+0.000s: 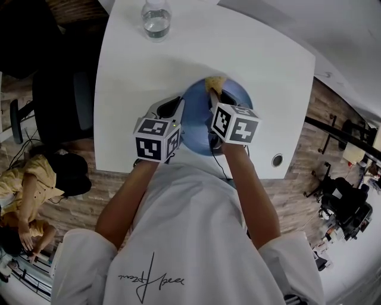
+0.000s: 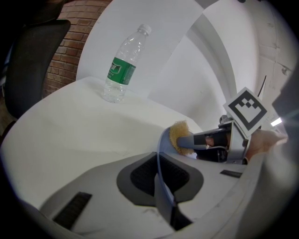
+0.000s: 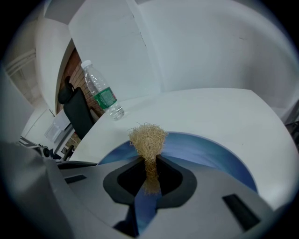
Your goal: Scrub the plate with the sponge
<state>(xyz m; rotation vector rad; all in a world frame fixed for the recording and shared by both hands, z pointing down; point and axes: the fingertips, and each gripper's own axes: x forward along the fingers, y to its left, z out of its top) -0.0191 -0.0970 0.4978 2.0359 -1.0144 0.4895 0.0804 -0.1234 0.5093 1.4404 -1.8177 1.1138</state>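
Head view. The blue plate (image 1: 195,116) lies on the white table (image 1: 268,65), close to the table's near edge. My left gripper (image 1: 174,110) comes in at the plate's left rim; my right gripper (image 1: 213,100) reaches over the plate with the straw-coloured sponge (image 1: 215,82) at the plate's far rim. A water bottle (image 1: 156,18) stands well beyond the plate, apart from both grippers

Left gripper view. The jaws are clenched on the plate's rim (image 2: 160,158), seen edge-on as a thin band between the pads. Past the plate, the sponge (image 2: 178,135) sticks out of the right gripper's tip. Risk, as I judge it: the hold is on a thin, smooth rim only, so sideways scrubbing force could pivot the plate in the jaws or pull it free, and it might then slide towards the near table edge

Right gripper view. The jaws are closed on the sponge (image 3: 148,140), pinching a narrow stalk of it while a loose tuft fans out over the plate (image 3: 210,151). I cannot tell whether the tuft touches the plate. Risk: with so little fibre gripped, hard strokes could drag the sponge out, or the bare jaw tips could scrape the plate. The two grippers work near each other across the plate, so a wide stroke to the left could knock them together
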